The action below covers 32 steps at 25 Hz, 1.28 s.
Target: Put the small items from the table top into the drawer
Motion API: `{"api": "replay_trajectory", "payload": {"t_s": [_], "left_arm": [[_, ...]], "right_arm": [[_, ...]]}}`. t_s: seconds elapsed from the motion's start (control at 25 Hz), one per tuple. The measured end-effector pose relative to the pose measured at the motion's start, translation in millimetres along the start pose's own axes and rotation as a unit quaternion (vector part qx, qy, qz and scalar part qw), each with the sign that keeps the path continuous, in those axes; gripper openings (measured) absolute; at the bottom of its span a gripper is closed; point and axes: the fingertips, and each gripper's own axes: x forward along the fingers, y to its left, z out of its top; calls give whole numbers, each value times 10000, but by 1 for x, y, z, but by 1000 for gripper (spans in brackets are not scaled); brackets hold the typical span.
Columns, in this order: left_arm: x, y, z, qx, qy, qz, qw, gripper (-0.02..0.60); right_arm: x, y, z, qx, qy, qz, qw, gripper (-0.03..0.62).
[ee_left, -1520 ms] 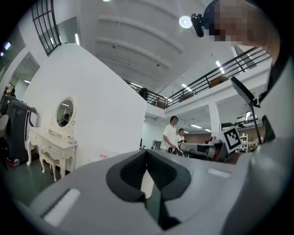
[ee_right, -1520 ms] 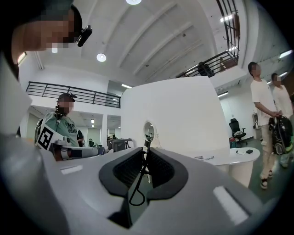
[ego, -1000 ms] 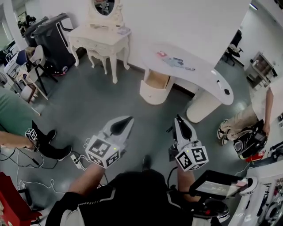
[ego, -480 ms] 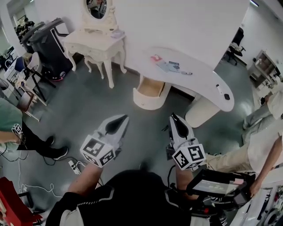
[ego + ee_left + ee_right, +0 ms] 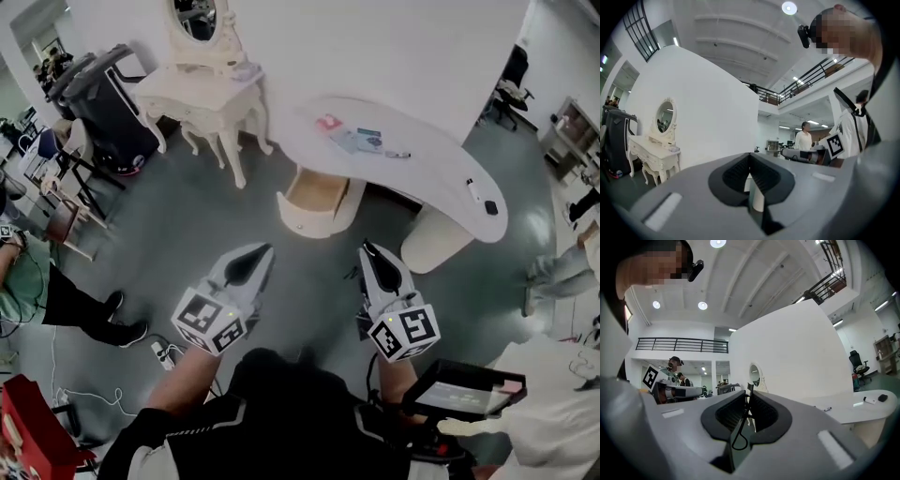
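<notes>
You stood on the grey floor (image 5: 187, 216), well back from the curved white surface (image 5: 441, 169), with both grippers held out in front of you and neither one near it. Your left gripper (image 5: 261, 255) was clenched with nothing in it; its own view showed the jaws meeting at the tips. Your right gripper (image 5: 370, 253) had its jaws drawn together as well. A thin black cord (image 5: 739, 434) looped down at the slit between them, and you could not tell whether it was pinched.

The small items all lay on the surface. A pink one (image 5: 328, 122), some cards (image 5: 361, 141) and a pen (image 5: 397, 155) sat together near the wall. A white marker (image 5: 472, 190) and a small black item (image 5: 491, 207) lay at the far right end, well apart from the rest. The drawer (image 5: 314, 192) stood pulled open below the surface, under the pink item.
</notes>
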Motion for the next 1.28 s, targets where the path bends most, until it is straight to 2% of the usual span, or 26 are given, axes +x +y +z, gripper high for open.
{"api": "replay_trajectory", "payload": {"t_s": [0.24, 0.6, 0.88, 1.28], "left_arm": [[21, 15, -9, -61, 119, 126, 9998, 0], [36, 78, 1, 13, 24, 195, 9998, 0], [53, 126, 16, 64, -125, 24, 9999, 0], [66, 193, 17, -83, -171, -240, 9995, 0]], "right_arm": [[25, -14, -12, 134, 124, 150, 9997, 38], [94, -11, -7, 34, 94, 224, 9997, 38], [146, -14, 4, -76, 31, 107, 9999, 38], [215, -8, 1, -130, 128, 2, 9998, 38]]}}
